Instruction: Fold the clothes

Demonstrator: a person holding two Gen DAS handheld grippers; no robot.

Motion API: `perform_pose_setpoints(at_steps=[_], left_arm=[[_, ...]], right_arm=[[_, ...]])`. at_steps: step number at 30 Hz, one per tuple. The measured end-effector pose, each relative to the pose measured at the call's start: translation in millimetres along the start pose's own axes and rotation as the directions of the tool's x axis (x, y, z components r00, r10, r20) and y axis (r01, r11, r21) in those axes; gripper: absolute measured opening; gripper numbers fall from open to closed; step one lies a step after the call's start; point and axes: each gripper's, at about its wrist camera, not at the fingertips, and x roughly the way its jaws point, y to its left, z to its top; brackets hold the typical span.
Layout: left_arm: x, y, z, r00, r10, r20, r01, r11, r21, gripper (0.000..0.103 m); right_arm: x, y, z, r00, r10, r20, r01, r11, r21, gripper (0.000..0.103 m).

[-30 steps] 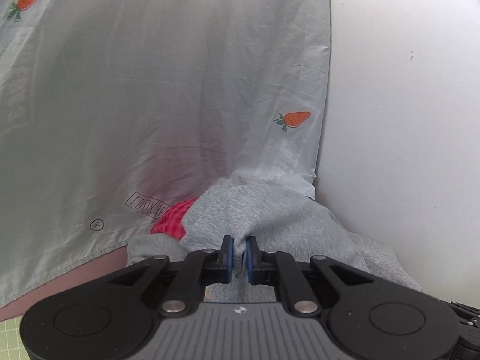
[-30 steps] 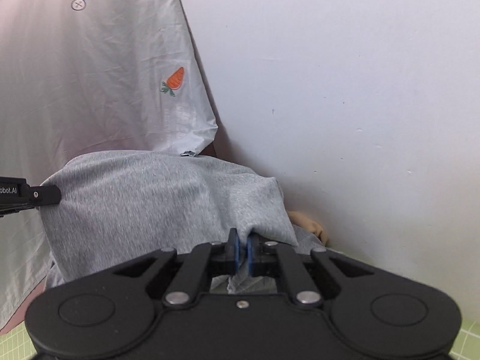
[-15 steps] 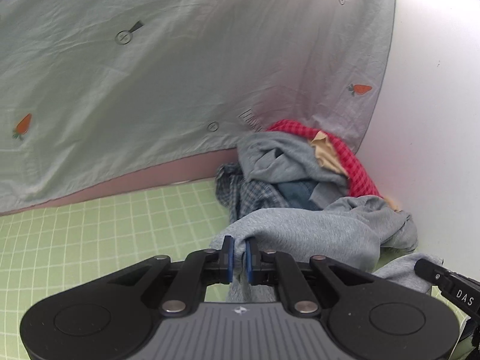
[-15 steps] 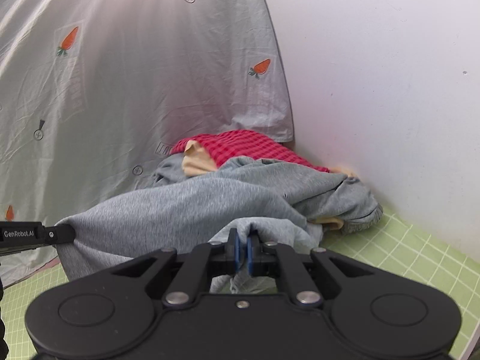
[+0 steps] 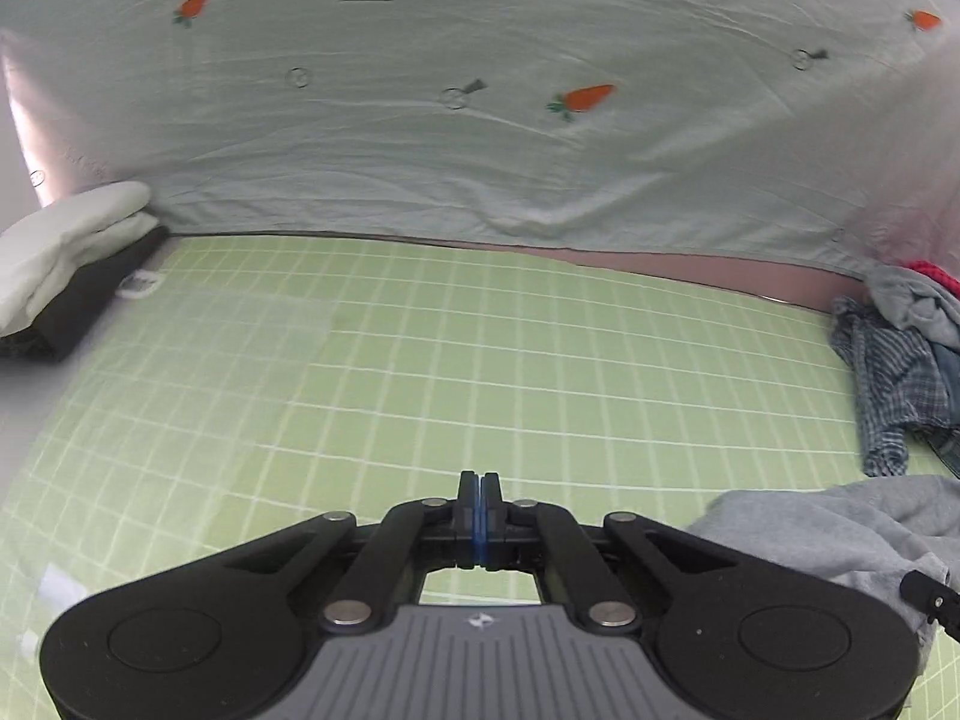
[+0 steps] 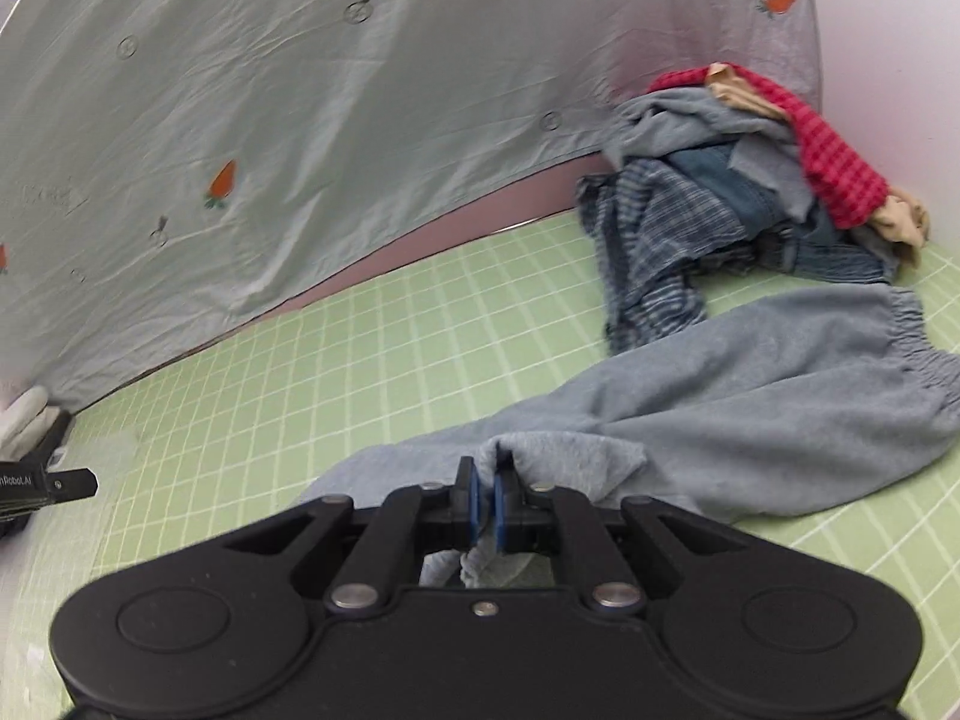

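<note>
Grey sweatpants (image 6: 750, 384) lie stretched over the green grid mat (image 6: 360, 384), elastic waistband toward the right. My right gripper (image 6: 486, 504) is shut on a bunched fold at their near end, and cloth shows between the blue pads. In the left wrist view the same grey garment (image 5: 840, 534) lies at the lower right. My left gripper (image 5: 478, 510) hovers over the bare mat (image 5: 420, 372) to its left, pads pressed together with nothing between them.
A heap of unfolded clothes (image 6: 750, 204), red check, denim and blue plaid, sits in the back right corner. A folded white and black stack (image 5: 66, 258) rests at the far left. A carrot-print sheet (image 5: 480, 120) hangs behind the mat.
Both grippers drew back from the heap, dragging the grey sweatpants out onto the mat. The left gripper has let go of them and swung left over bare mat.
</note>
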Motion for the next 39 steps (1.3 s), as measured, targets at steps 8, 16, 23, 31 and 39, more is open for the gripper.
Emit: perform_pose_setpoints(at_steps=[8,16,23,31,39], left_arm=[[1,37,-16,0.999,-0.021,-0.044,0.020,0.999,-0.031,0.001],[11,-34,-30,0.986,-0.124,-0.110,0.124,0.992,-0.009,0.019],[31,-120,-54,0.970,-0.151,-0.190,0.156,0.988,0.011,0.036],[61,-177,-84,0.954,-0.075,-0.290,0.074,0.997,-0.014,0.068],[80,-192,-97,0.933,0.003,-0.360,-0.025,0.998,-0.056,0.064]], right_arm=[[10,37,-17,0.999,-0.010,-0.040,0.009,1.000,-0.014,0.008],[1,9,-6,0.999,-0.031,-0.032,0.032,0.998,0.052,0.031],[-6,-55,9,0.995,-0.089,-0.034,0.092,0.990,0.104,0.035],[5,-177,35,0.976,-0.203,-0.076,0.213,0.965,0.155,0.040],[32,-276,64,0.935,-0.336,-0.112,0.352,0.918,0.184,0.065]])
